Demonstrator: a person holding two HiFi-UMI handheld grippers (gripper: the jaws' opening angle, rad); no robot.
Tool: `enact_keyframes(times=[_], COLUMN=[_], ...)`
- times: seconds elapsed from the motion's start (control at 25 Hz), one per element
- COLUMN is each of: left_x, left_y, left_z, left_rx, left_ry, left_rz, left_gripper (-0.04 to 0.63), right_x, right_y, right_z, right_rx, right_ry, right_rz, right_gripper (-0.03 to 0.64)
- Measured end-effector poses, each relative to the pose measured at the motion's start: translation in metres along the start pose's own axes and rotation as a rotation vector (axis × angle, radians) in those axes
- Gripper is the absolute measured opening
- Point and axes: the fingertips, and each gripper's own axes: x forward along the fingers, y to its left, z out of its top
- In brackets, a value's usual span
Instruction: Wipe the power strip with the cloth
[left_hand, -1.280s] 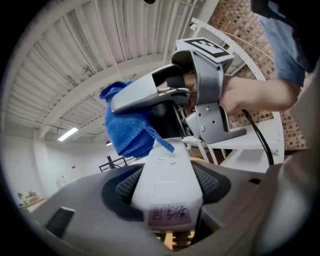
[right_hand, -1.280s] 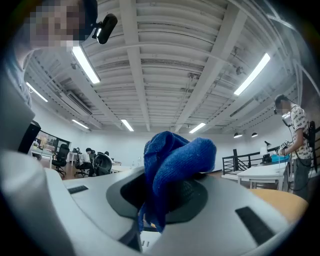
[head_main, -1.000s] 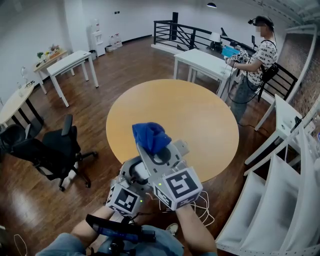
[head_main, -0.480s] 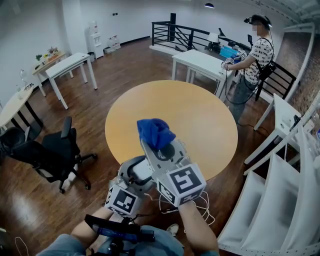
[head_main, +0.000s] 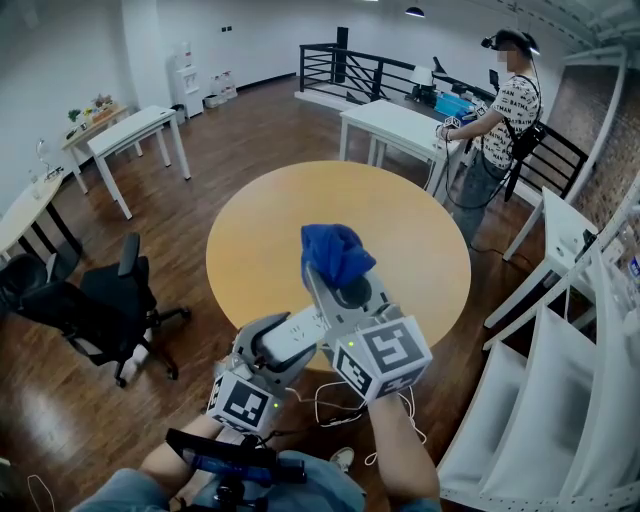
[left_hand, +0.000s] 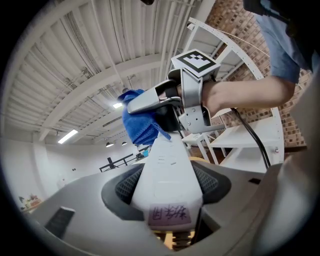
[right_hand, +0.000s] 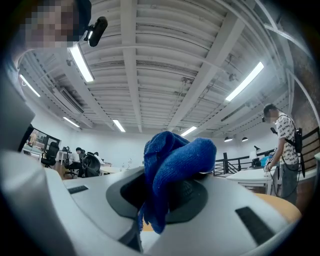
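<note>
Clamped the strip (left_hand: 167, 175) in the left gripper's (head_main: 275, 345) jaws, up in the air by the counter (head_main: 260, 230) edge. Pinched the cloth (right_hand: 172, 165) tight in the right gripper's (head_main: 345, 280) jaws, right at the strip's far end. Looked to be mid-wipe, with more left to rub.

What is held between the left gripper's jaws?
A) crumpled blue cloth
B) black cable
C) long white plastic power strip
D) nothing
C: the long white plastic power strip sits clamped in the left gripper, while the right gripper holds the crumpled blue cloth.
</note>
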Motion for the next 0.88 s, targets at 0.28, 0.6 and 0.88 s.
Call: enact_keyframes(times=[0.28,0.6,0.88], left_x=[-0.004,-0.004,-0.004], left_y=[-0.001,-0.002,-0.001], left_z=[-0.001,0.000,-0.001], left_rx=[-0.003,0.007,0.006], left_ry=[0.000,0.005,0.014], left_rz=[0.000,-0.002,0.000], left_gripper=[0.291,0.291,0.291], right_x=[-0.006,-0.012,-0.020], right_y=[-0.019,-0.043,-0.062], right_z=[0.011,0.016,0.022], right_rx=[-0.011,-0.001,-0.002], right_ry=[-0.027,-0.046,-0.064], right_rz=[-0.040,-0.093,-0.143], right_gripper=[0.072,0.072,0.072])
